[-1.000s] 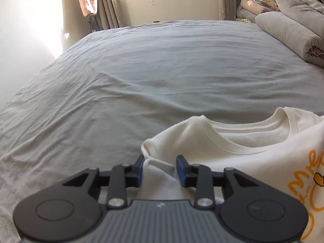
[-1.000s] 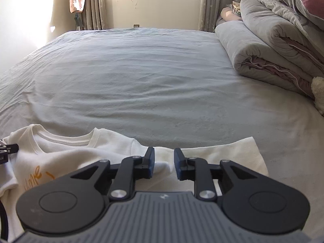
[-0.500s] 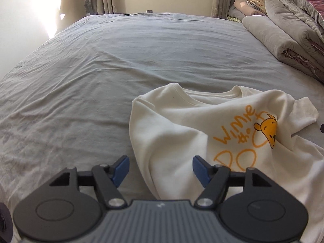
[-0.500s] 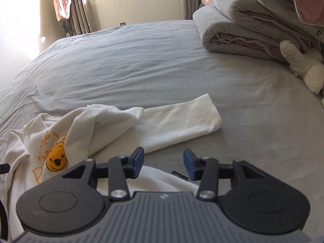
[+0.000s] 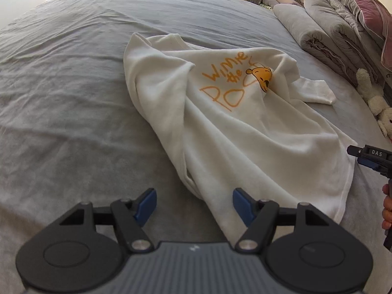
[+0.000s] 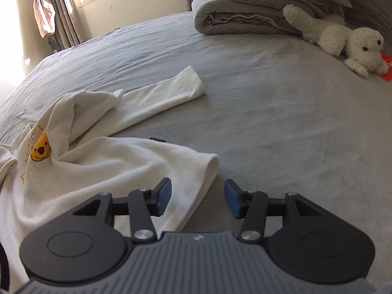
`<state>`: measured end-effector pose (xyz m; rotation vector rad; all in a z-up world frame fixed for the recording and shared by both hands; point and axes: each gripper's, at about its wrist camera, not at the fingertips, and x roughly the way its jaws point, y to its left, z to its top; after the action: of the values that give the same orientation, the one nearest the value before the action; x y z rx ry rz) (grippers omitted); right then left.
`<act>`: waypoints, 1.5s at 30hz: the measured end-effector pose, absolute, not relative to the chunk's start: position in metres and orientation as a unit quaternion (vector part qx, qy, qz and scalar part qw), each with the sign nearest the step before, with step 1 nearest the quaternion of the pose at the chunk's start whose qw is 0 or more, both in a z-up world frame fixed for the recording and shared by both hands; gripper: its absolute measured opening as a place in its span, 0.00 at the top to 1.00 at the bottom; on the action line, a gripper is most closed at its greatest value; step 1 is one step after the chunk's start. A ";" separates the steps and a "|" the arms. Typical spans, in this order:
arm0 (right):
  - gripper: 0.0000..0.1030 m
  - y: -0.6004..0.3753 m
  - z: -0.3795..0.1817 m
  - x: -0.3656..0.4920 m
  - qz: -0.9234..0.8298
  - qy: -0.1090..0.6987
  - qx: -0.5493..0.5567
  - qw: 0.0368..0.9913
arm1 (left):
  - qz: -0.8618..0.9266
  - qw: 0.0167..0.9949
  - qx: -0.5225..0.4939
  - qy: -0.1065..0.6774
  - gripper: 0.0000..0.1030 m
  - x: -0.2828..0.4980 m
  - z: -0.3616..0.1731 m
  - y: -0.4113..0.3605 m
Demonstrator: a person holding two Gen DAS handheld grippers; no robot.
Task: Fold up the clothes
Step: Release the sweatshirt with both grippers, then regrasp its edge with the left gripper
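A cream long-sleeved shirt [image 5: 227, 122] with an orange bear print lies crumpled on the grey bed sheet [image 5: 61, 98]. My left gripper [image 5: 193, 204] is open and empty, hovering over the shirt's near hem. My right gripper [image 6: 198, 197] is open and empty above the shirt's hem corner [image 6: 201, 171]; it also shows at the right edge of the left wrist view [image 5: 367, 158]. One sleeve [image 6: 166, 95] lies stretched out flat towards the far right. The other sleeve is hidden in the folds.
Folded grey and pink quilts [image 6: 257, 9] are stacked at the bed's far right. A white plush dog [image 6: 343, 39] lies beside them, next to a red card [image 6: 385, 69]. A window and curtains [image 6: 63, 12] stand beyond the bed.
Both grippers opened and let go of the shirt, then pulled back and rose. The shirt dropped onto the bed in a crumpled heap.
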<state>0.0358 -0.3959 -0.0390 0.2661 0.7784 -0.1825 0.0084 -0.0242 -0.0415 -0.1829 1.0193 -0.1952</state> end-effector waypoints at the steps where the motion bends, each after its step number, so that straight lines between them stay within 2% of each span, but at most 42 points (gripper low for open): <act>1: 0.48 -0.399 -0.043 0.030 -0.092 0.373 0.142 0.912 | -0.100 0.861 -0.097 0.489 0.33 0.001 -0.043 -0.027; 5: 0.44 -0.405 -0.049 0.017 -0.089 0.343 0.178 0.918 | -0.126 0.848 -0.144 0.495 0.36 -0.023 -0.049 -0.035; 11: 0.45 -0.409 -0.050 0.022 -0.098 0.321 0.193 0.922 | -0.149 0.825 -0.256 0.482 0.48 -0.064 -0.065 -0.039; 13: 0.51 -0.409 -0.052 0.024 -0.105 0.317 0.195 0.923 | -0.148 0.828 -0.264 0.472 0.55 -0.072 -0.068 -0.044; 16: 0.83 -0.409 -0.053 0.027 -0.096 0.318 0.194 0.923 | -0.152 0.822 -0.279 0.473 0.75 -0.076 -0.073 -0.048; 17: 0.91 -0.409 -0.051 0.026 -0.093 0.319 0.196 0.922 | -0.154 0.818 -0.283 0.476 0.87 -0.076 -0.075 -0.050; 20: 0.92 -0.408 -0.042 0.024 -0.090 0.326 0.193 0.921 | -0.145 0.817 -0.288 0.479 0.96 -0.077 -0.073 -0.045; 26: 0.93 -0.391 -0.009 0.008 -0.092 0.357 0.155 0.917 | -0.132 0.824 -0.268 0.482 0.96 -0.074 -0.042 -0.009; 36: 0.93 -0.353 0.019 -0.034 -0.073 0.410 0.151 0.896 | -0.135 0.840 -0.231 0.472 0.96 -0.089 -0.006 0.043; 45: 0.93 -0.322 0.042 -0.095 -0.036 0.405 0.112 0.907 | -0.154 0.847 -0.212 0.462 0.96 -0.115 0.007 0.083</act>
<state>-0.0948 -0.3221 0.0422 0.2314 0.8358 -0.0733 -0.1146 0.0829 0.0071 -0.4469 0.9749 -0.3243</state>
